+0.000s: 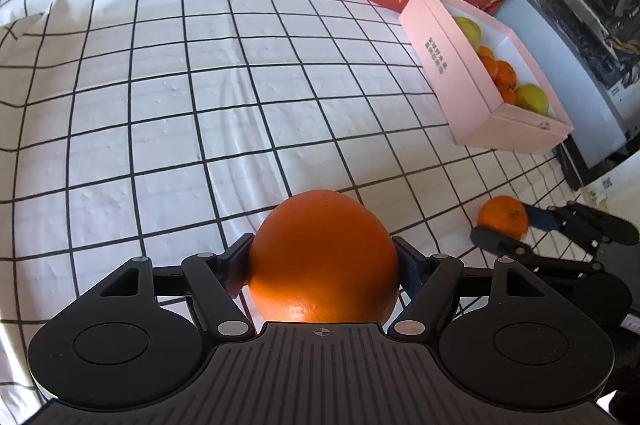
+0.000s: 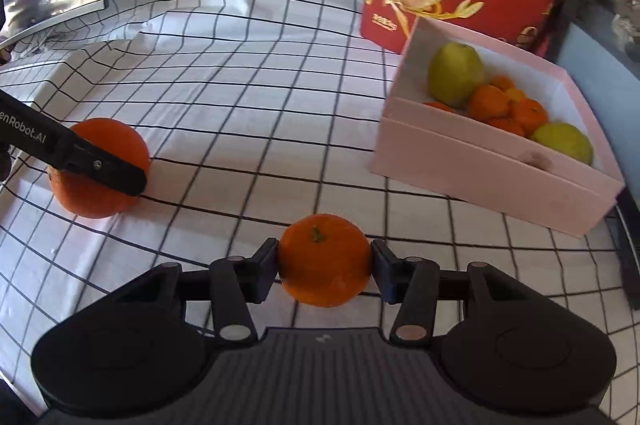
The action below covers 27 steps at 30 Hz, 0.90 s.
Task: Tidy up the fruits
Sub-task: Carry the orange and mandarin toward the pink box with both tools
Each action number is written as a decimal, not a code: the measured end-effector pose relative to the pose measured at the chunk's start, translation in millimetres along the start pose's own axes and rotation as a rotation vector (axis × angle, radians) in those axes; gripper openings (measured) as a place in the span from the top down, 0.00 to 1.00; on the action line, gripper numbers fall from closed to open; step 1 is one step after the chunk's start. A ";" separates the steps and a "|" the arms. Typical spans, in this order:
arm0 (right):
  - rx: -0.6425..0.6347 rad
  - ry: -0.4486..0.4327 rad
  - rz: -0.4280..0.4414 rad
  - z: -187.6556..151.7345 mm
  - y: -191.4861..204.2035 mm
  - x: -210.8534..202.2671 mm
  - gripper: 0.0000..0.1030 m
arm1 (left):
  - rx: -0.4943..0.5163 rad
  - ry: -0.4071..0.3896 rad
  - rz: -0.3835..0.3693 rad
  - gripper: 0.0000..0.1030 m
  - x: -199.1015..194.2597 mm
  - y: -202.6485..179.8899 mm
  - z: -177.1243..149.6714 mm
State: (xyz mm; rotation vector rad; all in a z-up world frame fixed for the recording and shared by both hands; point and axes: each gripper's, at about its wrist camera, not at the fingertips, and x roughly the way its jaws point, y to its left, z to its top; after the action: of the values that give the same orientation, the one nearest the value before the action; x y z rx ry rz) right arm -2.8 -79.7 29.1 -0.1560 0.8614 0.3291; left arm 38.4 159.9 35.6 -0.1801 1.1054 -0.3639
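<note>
The left tongs (image 1: 323,265) clamp a big orange (image 1: 323,257) resting on the checked sheet (image 1: 160,85). The right tongs (image 2: 325,265) clamp a small tangerine (image 2: 325,259). Farther off, the pink box (image 2: 480,169) holds fruit.

Bright daylight, strong fisheye bending

The black-lined white checked cloth (image 1: 200,85) is lit evenly and its grid is curved towards the edges; a glare patch is seen on the near side of the large glossy orange (image 1: 324,257), and the far-right background is smeared and blown out.
</note>
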 end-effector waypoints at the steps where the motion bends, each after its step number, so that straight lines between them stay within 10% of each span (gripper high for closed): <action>1: 0.001 0.000 -0.006 -0.6 -0.8 -0.9 0.52 | 0.011 0.003 0.008 0.25 0.6 -2.3 0.1; 20: 0.026 0.003 -0.057 -8.5 -15.2 -10.9 0.52 | 0.029 -0.090 0.034 0.26 -2.4 -8.5 -8.9; 27: 0.062 -0.024 -0.083 -6.6 -34.0 -18.0 0.52 | 0.033 -0.159 -0.064 0.26 -0.8 -31.2 -6.6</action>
State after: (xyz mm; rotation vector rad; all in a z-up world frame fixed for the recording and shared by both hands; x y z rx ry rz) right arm -6.7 -117.3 38.7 -0.1299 0.8381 0.2263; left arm 26.0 131.5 43.3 -0.2124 0.9380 -0.4178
